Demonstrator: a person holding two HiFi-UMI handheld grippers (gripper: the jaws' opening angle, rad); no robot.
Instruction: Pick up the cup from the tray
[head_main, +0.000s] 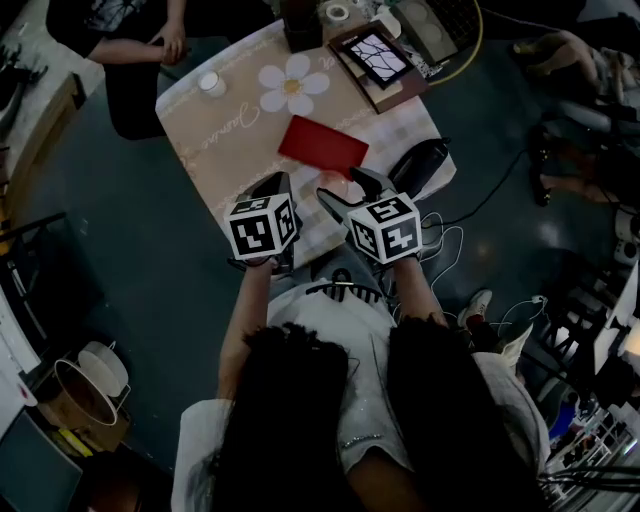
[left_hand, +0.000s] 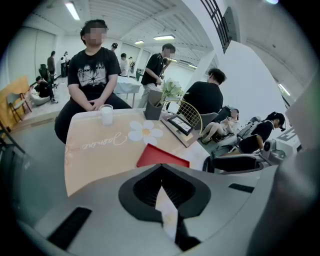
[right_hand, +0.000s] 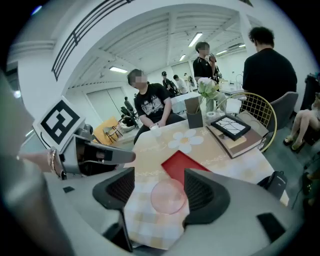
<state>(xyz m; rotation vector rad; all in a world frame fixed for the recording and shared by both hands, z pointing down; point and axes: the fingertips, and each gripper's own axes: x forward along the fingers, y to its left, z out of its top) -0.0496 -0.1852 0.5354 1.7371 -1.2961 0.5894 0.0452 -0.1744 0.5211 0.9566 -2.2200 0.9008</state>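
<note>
**A:** From above, where are the claws?

**B:** Both are over the near edge of the table. The left gripper and the right gripper sit side by side, just short of the red tray. I can't pick out the pink cup from up there. A white cup stands at the far end, by the seated person, well apart from both claws.

**A:** And the left gripper view?

**B:** The left gripper has its jaws drawn together. The tips meet, only a thin sliver of cloth shows behind them, and nothing is held. The red tray lies flat just beyond the tips. The white cup is far off across the table.

**A:** The right gripper view?

**B:** The right gripper has its jaws spread wide. Between them sits a round, see-through pink cup, or what looks like one. It rests over the checked cloth at the near corner of the red tray, not on the red itself. It lies close against the right jaw, and a strip of cloth shows between it and the left jaw, so it isn't clamped. The left gripper is beside it at the left.
</note>
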